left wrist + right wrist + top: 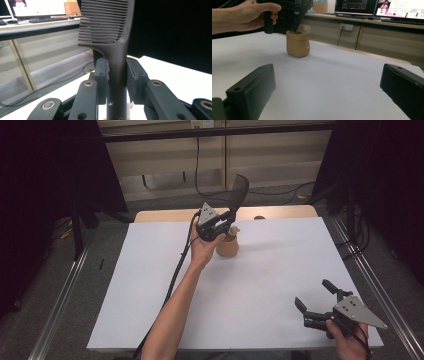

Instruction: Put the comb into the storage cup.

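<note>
A black comb (pixel 239 190) stands nearly upright, teeth at the top, with my left gripper (pixel 227 217) shut on its handle. In the left gripper view both pads press the comb's handle (pixel 116 75) just below the teeth. The handle's lower end reaches into the mouth of a tan pot (pixel 227 246) at the far middle of the white table (pixel 150 285). From the right gripper view the pot (pixel 298 43) stands upright, with the handle (pixel 295 23) entering it beside a small cream object (pixel 306 28). My right gripper (pixel 312 292) rests open at the near right, nothing between its jaws.
A small brown round thing (pixel 259 217) lies on the wooden strip at the table's far edge. Black cables (pixel 200 165) run across the floor behind. A counter with monitors (pixel 397 8) stands beyond the table. Metal rails (pixel 380 290) flank both sides.
</note>
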The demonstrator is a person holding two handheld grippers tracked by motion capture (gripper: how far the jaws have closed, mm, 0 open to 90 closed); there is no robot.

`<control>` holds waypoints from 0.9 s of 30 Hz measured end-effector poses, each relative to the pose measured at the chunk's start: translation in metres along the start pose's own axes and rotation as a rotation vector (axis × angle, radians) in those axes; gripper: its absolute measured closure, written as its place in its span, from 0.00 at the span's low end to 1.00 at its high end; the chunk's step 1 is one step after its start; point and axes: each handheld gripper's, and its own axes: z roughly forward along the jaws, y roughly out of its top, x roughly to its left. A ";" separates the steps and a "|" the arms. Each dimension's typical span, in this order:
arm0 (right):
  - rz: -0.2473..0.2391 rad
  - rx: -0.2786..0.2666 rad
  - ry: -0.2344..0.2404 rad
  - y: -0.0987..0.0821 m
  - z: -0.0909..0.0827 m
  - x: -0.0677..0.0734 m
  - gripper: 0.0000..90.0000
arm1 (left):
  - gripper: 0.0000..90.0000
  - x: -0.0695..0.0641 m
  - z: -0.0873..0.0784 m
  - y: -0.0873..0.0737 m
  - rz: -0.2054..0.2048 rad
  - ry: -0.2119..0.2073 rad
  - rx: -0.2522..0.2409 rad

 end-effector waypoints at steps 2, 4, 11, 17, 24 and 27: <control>-0.001 0.001 0.000 0.000 0.000 0.000 0.00 | 0.81 0.001 0.001 -0.001 -0.012 0.000 -0.007; -0.001 0.002 -0.001 0.000 0.000 0.000 0.00 | 0.81 0.002 0.001 -0.003 -0.009 0.001 -0.009; 0.001 0.002 0.000 0.000 0.000 0.000 0.00 | 0.81 -0.001 0.004 -0.016 -0.009 0.014 -0.017; -0.001 0.003 -0.001 0.000 0.001 0.000 0.00 | 0.81 0.002 0.003 -0.023 -0.030 0.014 0.008; -0.002 0.008 -0.002 -0.001 0.001 0.001 0.00 | 0.81 0.003 -0.002 -0.026 -0.041 0.013 0.012; -0.004 0.007 -0.004 -0.001 0.001 0.000 0.00 | 0.81 0.003 -0.004 -0.028 -0.041 0.007 0.015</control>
